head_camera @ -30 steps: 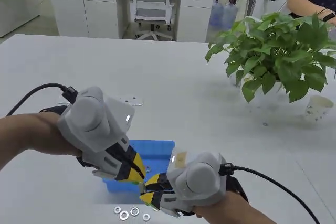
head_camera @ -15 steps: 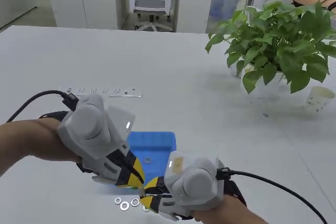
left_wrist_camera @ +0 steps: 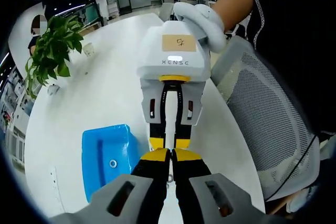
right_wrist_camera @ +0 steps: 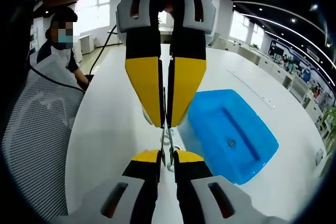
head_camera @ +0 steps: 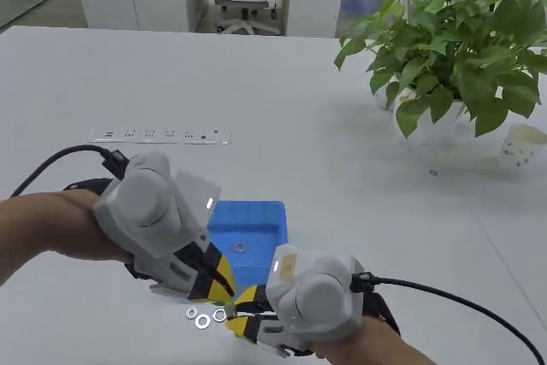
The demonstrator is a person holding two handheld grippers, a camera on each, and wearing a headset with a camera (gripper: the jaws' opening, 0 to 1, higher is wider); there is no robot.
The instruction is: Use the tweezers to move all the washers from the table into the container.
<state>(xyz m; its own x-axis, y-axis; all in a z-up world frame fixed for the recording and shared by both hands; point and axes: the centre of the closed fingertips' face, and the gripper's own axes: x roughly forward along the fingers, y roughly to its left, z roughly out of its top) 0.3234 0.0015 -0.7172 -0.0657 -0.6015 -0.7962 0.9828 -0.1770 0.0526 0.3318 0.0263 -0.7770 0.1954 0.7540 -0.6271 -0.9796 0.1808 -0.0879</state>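
A blue container (head_camera: 256, 215) stands on the white table (head_camera: 282, 126) with one washer (head_camera: 238, 248) inside. Three washers (head_camera: 203, 321) lie on the table just in front of it. My left gripper (head_camera: 220, 286) and right gripper (head_camera: 242, 315) meet tip to tip right over those washers. Thin metal tweezers (right_wrist_camera: 166, 129) run between both pairs of jaws, and both grippers are shut on them. In the left gripper view the left gripper (left_wrist_camera: 171, 156) faces the right gripper (left_wrist_camera: 170, 143), beside the container (left_wrist_camera: 100, 145). The right gripper (right_wrist_camera: 167, 157) sits left of the container (right_wrist_camera: 247, 129).
A potted plant (head_camera: 453, 49) and a paper cup (head_camera: 521, 144) stand at the far right. A power strip (head_camera: 158, 135) lies beyond the container. Cables (head_camera: 461, 305) trail from both grippers. A mesh chair (left_wrist_camera: 262, 119) is by the table's near edge.
The head camera has tilted down. Both grippers have moved closer to the loose washers, and their tips now sit right over them, hiding one.
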